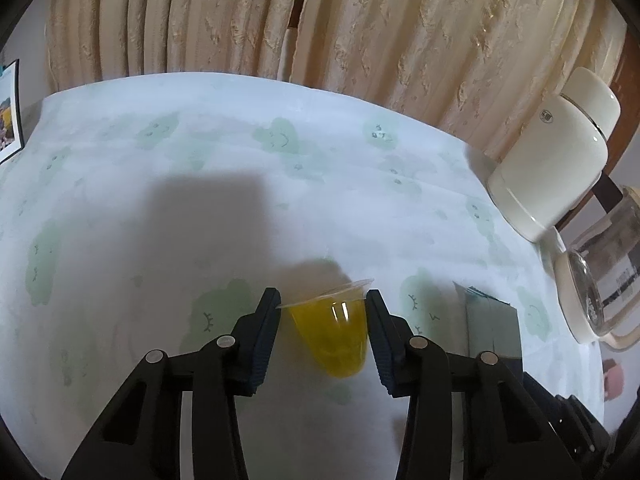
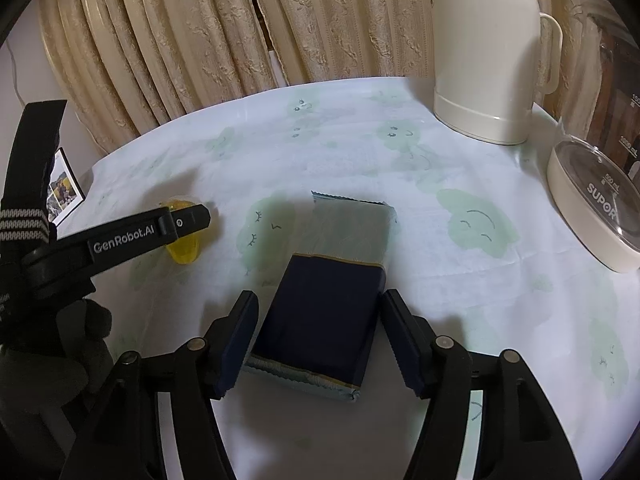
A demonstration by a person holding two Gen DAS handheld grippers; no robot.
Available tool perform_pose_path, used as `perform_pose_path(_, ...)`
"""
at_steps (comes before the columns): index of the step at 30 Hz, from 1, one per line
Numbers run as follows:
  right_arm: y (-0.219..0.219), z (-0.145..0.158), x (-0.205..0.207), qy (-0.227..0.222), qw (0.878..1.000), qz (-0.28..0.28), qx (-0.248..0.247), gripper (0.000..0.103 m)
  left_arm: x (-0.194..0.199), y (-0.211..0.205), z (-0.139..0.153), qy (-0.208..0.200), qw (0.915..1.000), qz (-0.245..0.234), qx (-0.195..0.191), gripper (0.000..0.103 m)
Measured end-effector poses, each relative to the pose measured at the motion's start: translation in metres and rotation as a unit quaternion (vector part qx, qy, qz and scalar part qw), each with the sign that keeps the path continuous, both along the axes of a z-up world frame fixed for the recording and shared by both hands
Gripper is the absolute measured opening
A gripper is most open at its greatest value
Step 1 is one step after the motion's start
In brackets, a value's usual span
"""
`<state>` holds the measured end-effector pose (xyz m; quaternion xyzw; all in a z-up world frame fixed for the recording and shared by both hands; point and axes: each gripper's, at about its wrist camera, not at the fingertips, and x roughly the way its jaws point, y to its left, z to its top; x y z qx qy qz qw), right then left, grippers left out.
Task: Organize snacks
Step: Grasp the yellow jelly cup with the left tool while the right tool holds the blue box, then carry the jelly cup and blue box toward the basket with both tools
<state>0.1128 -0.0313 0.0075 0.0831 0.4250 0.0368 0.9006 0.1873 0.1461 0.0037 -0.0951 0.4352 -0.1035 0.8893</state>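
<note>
A yellow jelly cup (image 1: 336,332) with a clear rim sits tilted between the fingers of my left gripper (image 1: 324,300), which is shut on it just above the cloud-print tablecloth (image 1: 200,152). In the right wrist view the same jelly cup (image 2: 184,252) shows under the left gripper's finger (image 2: 176,226). A dark blue snack packet (image 2: 324,320) lies flat on the cloth. My right gripper (image 2: 320,296) is open, its fingers on either side of the packet with small gaps. The packet (image 1: 492,328) also appears to the right in the left wrist view.
A white thermos jug (image 2: 484,60) stands at the back right of the table, and a glass jug with a cream lid (image 2: 592,200) is beside it at the right edge. A framed photo (image 2: 64,188) stands at the left edge. Beige curtains (image 2: 180,40) hang behind.
</note>
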Motion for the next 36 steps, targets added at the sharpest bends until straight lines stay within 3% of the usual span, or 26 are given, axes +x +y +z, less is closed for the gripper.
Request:
perform_pose_path(8,0.001,0.001,0.006,0.002,1.0,0.0,-0.009,0.065,-0.01,-0.003,0.004,-0.011,0.9998,-0.007,0.015,0.044)
perform_pose_path(11,0.002,0.001,0.007,0.002,1.0,-0.005,-0.025,0.054,-0.017,-0.001,0.01,-0.021,0.9996,-0.003,0.019,0.044)
perform_pose_path(26,-0.009,0.013,-0.003,-0.016,0.999,0.0,0.044,0.05,-0.054,0.006,0.047,-0.074,0.9969,0.007,0.028,0.044)
perform_pose_path(32,0.0,0.01,-0.004,-0.016,0.999,0.015,0.032,0.046,-0.075,0.022,0.055,-0.08,0.9964,0.024,0.016,0.044)
perform_pose_path(34,0.001,0.007,-0.001,-0.011,1.0,0.011,0.014,0.037,-0.083,0.028,0.059,-0.084,0.9959,0.028,0.013,0.044)
perform_pose_path(36,0.0,0.006,-0.001,-0.01,1.0,0.012,0.015,0.039,-0.093,0.034,0.063,-0.091,0.9952,0.033,0.01,0.044)
